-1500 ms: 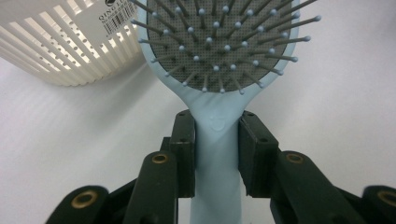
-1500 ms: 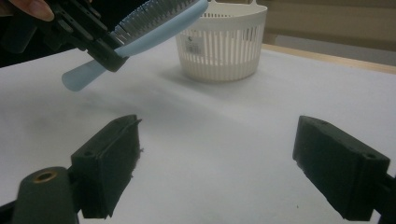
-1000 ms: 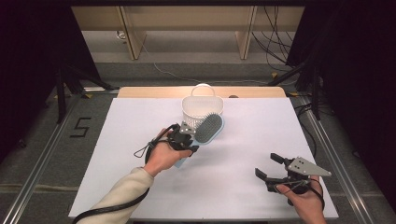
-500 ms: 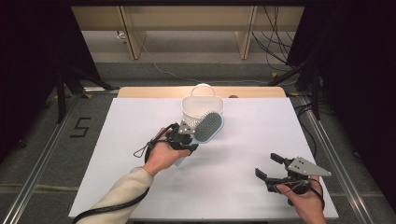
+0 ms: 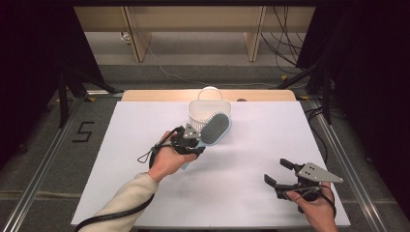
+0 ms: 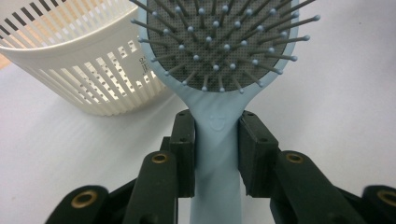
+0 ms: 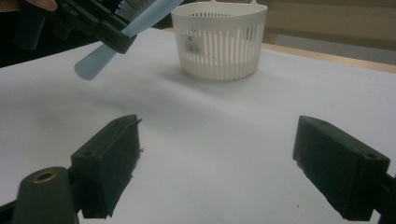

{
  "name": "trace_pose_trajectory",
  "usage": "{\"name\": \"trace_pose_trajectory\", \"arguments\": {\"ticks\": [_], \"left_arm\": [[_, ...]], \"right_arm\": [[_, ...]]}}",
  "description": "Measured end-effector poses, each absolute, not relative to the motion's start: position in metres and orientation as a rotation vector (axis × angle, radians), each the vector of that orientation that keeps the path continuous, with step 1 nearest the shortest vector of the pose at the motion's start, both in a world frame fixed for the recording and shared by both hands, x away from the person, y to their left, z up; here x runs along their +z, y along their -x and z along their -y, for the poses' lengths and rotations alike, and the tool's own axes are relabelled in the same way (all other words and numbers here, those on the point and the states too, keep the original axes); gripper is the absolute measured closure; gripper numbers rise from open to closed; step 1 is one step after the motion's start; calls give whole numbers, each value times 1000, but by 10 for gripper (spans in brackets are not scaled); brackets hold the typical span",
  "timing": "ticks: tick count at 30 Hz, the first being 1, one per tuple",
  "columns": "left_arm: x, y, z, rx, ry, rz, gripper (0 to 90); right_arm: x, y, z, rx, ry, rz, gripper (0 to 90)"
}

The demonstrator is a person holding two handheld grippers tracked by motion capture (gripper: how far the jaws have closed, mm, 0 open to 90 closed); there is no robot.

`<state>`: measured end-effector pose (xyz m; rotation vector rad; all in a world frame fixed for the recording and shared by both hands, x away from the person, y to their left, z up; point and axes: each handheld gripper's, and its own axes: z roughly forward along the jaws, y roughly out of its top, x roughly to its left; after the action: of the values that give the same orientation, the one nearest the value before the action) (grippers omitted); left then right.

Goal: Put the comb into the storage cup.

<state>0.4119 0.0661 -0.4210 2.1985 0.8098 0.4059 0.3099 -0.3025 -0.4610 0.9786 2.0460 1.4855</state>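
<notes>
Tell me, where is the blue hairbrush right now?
In the high view the hairbrush is held by the left gripper, lifted beside the white basket near the table's middle.

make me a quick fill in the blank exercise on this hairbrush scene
1. The left tongs are shut on the hairbrush's ____.
2. The white basket has ____ sides.
3. The right tongs stand ____ over the white table.

Missing words: handle; slotted; open
</notes>
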Motion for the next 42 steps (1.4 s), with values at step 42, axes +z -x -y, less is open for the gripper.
{"name": "trace_pose_trajectory", "arguments": {"ticks": [42], "left_arm": [[-411,-413,-72,477,-2086,-802,696]], "right_arm": [[-461,-310,302,1487,-980,-2045,156]]}}
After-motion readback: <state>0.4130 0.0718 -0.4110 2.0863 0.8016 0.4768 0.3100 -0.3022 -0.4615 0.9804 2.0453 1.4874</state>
